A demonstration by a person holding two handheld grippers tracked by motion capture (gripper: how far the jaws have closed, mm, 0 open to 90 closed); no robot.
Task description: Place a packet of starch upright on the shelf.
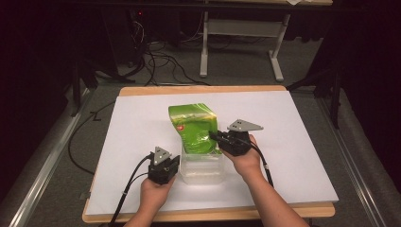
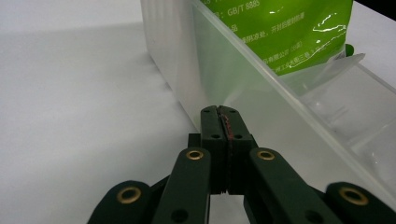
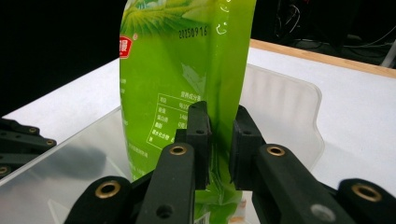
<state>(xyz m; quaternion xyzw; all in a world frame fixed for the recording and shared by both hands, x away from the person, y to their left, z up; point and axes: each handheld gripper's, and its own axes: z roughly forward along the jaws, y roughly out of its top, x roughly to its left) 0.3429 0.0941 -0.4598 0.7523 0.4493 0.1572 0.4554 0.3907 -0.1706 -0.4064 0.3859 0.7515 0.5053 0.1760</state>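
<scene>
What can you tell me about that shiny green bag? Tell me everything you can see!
The green bag is a glossy plastic pouch, crinkled, with a red logo, printed text and a stamped number. It stands nearly upright, leaning a little, its bottom end inside the clear plastic box in the middle of the white table. The right gripper pinches its edge between both jaws. The left gripper, jaws closed, rests by the box's wall, not touching the bag.

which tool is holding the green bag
The right tool, its jaws pinching the green bag over the clear box. The left tool is shut, bagless.
</scene>
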